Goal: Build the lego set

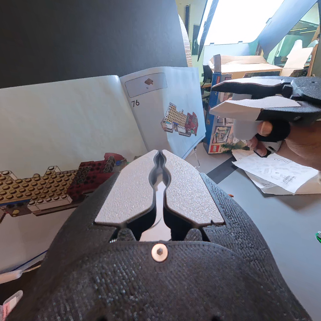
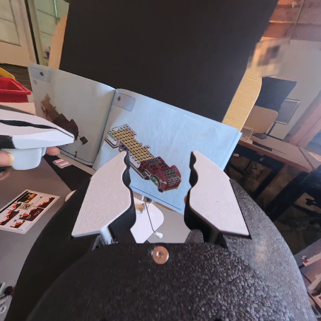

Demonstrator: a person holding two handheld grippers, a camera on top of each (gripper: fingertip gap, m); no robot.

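Note:
An open instruction booklet (image 1: 73, 118) stands upright on a wire stand on the grey table (image 1: 278, 225). Its pages carry printed pictures of a tan and dark red model (image 2: 144, 156). My left gripper (image 1: 160, 153) is shut in front of the booklet's lower edge, and I see nothing between its pads. It also shows at the left of the right wrist view (image 2: 70, 137), closed, in front of the left page. My right gripper (image 2: 159, 154) is open and empty, facing the right page. It shows open in the left wrist view (image 1: 211, 98) too, right of the booklet.
A blue Lego box (image 1: 218, 125) stands right of the booklet, with white paper bags (image 1: 278, 173) in front of it. A sticker sheet (image 2: 26, 210) lies on the table at the left. A red bin (image 2: 12, 90) sits behind it. A dark panel (image 2: 165, 52) rises behind the booklet.

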